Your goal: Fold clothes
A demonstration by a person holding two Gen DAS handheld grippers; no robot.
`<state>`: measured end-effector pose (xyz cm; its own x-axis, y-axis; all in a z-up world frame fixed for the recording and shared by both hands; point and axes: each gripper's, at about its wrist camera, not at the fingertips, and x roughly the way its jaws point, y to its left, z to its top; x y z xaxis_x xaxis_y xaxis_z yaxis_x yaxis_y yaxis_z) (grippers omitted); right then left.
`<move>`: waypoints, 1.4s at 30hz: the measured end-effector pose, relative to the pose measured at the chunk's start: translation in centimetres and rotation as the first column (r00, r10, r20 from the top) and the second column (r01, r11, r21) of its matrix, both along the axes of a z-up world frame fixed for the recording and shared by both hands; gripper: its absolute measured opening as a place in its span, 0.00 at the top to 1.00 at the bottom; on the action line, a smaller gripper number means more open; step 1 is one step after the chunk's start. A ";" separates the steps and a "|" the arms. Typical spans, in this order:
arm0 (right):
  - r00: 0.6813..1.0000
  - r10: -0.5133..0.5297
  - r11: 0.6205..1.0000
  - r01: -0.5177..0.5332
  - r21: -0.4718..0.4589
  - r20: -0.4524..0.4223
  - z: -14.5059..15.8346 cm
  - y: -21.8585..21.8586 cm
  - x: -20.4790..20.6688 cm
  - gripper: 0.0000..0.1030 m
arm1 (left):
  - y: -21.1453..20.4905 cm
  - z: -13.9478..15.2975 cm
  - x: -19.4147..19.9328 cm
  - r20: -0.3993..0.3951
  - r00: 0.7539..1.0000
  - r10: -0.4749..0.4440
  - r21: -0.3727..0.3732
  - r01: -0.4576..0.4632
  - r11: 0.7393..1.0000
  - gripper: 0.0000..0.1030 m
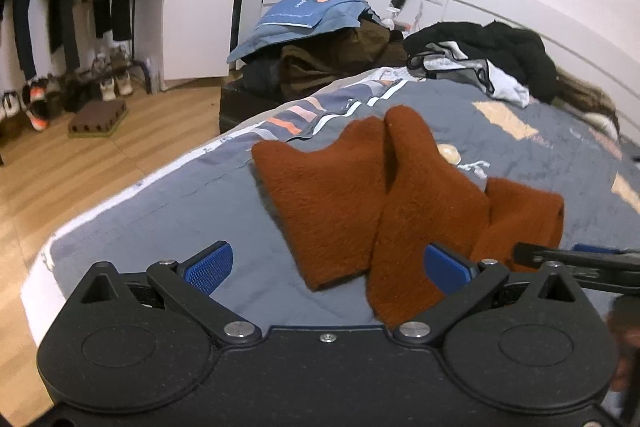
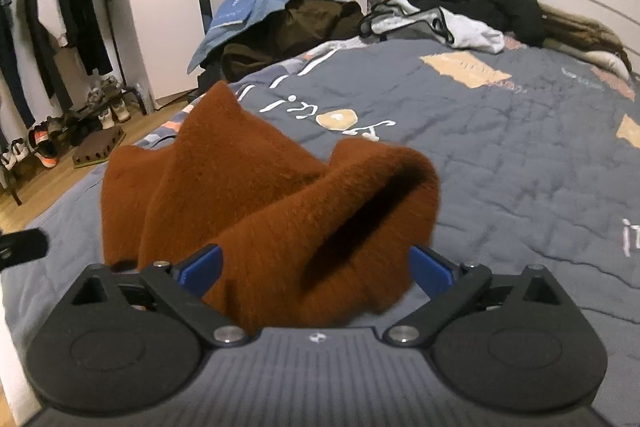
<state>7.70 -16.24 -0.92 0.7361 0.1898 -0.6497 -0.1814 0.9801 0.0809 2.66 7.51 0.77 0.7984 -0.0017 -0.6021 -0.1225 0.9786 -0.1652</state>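
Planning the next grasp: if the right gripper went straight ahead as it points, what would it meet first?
The rust knit: it already bunches between the open right gripper fingers.

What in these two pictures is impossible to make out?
- Rust-brown garment: its near edge is hidden behind the right gripper body, right wrist view; garment type unclear.
- Items under the blue cloth, left wrist view: covered.
- Small objects by the far wall: too small.
- Shoes: blurred at the edge.
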 end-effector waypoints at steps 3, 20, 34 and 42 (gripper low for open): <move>1.000 -0.017 1.000 0.017 -0.001 -0.023 -0.9 0.7 1.3 0.08 | 0.1 0.0 0.1 -0.001 1.000 -0.003 -0.016 0.003 1.000 0.00; 0.986 -0.164 0.976 0.162 0.144 0.004 4.0 -7.0 -4.4 0.90 | -1.4 0.3 -0.3 0.007 0.999 -0.051 -0.005 0.051 0.999 0.00; 0.925 -0.380 0.924 0.380 0.033 -0.017 4.3 -19.0 -13.8 0.84 | -6.8 -0.8 -0.6 -0.034 0.978 -0.205 0.068 0.207 0.976 0.00; 0.912 -0.409 0.907 0.411 0.098 -0.040 3.4 -20.6 -17.7 0.57 | -8.6 -1.5 -0.3 -0.046 0.971 -0.234 0.076 0.237 0.968 0.00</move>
<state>-9.95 -36.85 2.46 0.7517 -0.0599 -0.6568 0.2368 0.9540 0.1839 2.32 -1.12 -0.72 0.7588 -0.1377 -0.6366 0.1088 0.9905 -0.0846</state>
